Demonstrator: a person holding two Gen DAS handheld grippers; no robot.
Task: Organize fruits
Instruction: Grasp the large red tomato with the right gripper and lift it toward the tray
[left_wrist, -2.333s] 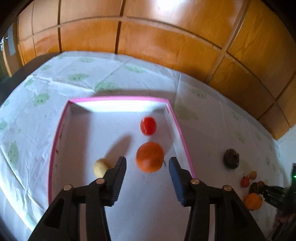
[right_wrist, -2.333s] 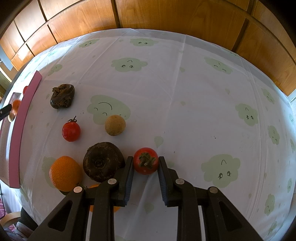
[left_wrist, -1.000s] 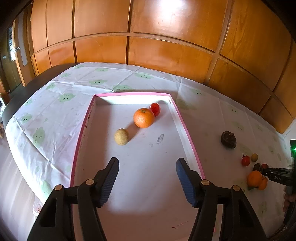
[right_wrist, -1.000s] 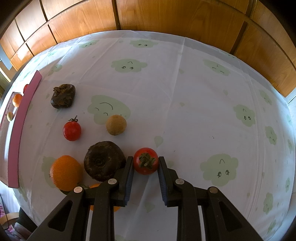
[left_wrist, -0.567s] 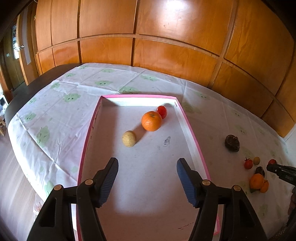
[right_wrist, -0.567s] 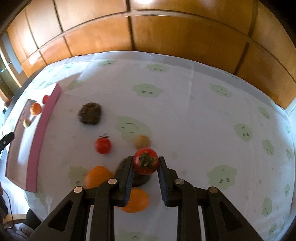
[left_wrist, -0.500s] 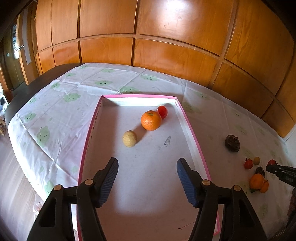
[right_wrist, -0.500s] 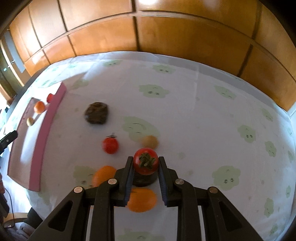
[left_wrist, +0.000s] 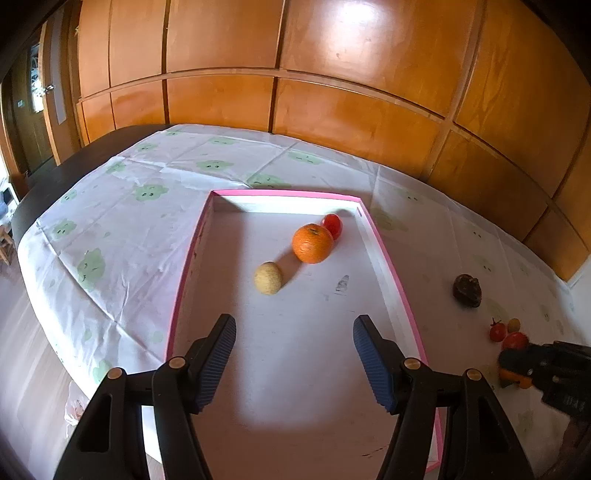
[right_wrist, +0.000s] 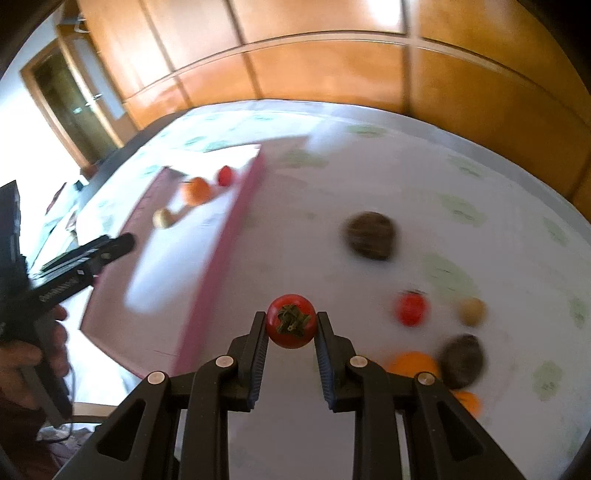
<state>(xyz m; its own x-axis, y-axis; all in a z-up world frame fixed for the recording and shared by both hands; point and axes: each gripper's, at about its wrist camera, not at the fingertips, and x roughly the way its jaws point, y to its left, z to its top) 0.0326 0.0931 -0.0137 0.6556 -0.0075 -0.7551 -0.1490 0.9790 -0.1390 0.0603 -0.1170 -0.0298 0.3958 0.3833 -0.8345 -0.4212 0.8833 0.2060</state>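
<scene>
My right gripper (right_wrist: 291, 325) is shut on a red tomato (right_wrist: 291, 320) with a green calyx, held in the air above the white cloth just right of the pink-rimmed tray (right_wrist: 229, 236). In the left wrist view the same tomato (left_wrist: 515, 340) shows at the far right. My left gripper (left_wrist: 293, 325) hangs open over the near half of the tray (left_wrist: 388, 258) with nothing between its fingers. Inside the tray lie an orange (left_wrist: 312, 243), a small red tomato (left_wrist: 332, 225) behind it and a beige round fruit (left_wrist: 268, 277).
On the cloth to the right of the tray lie a dark wrinkled fruit (right_wrist: 369, 234), a small red tomato (right_wrist: 410, 308), a beige fruit (right_wrist: 472, 311), another dark fruit (right_wrist: 461, 354) and two oranges (right_wrist: 412, 363). A wooden panelled wall (left_wrist: 332, 110) runs behind the table. A hand (right_wrist: 22, 354) holds the left gripper.
The right gripper has lifted the tomato off the cloth and swung left toward the tray, leaving the other fruits to its right. The left gripper has stayed over the tray.
</scene>
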